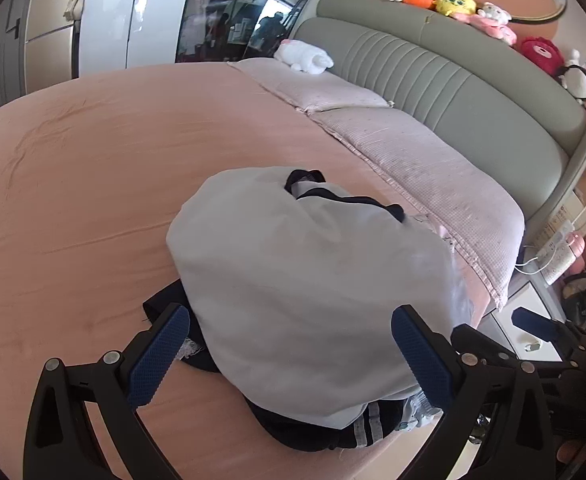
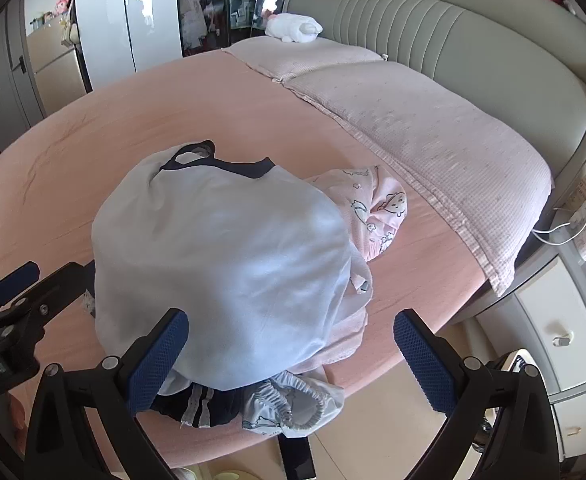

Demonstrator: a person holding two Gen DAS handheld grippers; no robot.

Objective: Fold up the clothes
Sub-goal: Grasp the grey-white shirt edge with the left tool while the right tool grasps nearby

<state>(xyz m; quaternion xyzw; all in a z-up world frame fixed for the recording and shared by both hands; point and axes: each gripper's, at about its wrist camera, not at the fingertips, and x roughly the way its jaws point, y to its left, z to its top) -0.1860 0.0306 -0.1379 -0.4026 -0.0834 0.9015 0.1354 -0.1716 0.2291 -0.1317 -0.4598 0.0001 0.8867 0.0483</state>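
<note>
A pile of clothes lies near the front edge of the pink bed (image 1: 73, 168). On top is a pale blue shirt with dark navy trim (image 1: 301, 280), also in the right wrist view (image 2: 221, 264). Under it lie a dark navy garment with striped trim (image 2: 197, 404), a pink printed garment (image 2: 377, 208) and a pale elastic-waist piece (image 2: 293, 404). My left gripper (image 1: 293, 356) is open, its blue pads either side of the shirt, holding nothing. My right gripper (image 2: 293, 360) is open over the pile's near edge, holding nothing. The left gripper shows at the left in the right wrist view (image 2: 17, 280).
Two pink pillows (image 2: 425, 128) lie against the grey padded headboard (image 2: 473, 40), with a white plush toy (image 2: 293, 28) at the far end. Several plush toys (image 1: 473, 12) sit on the headboard top. A white drawer unit (image 2: 553, 320) stands by the bed's right side.
</note>
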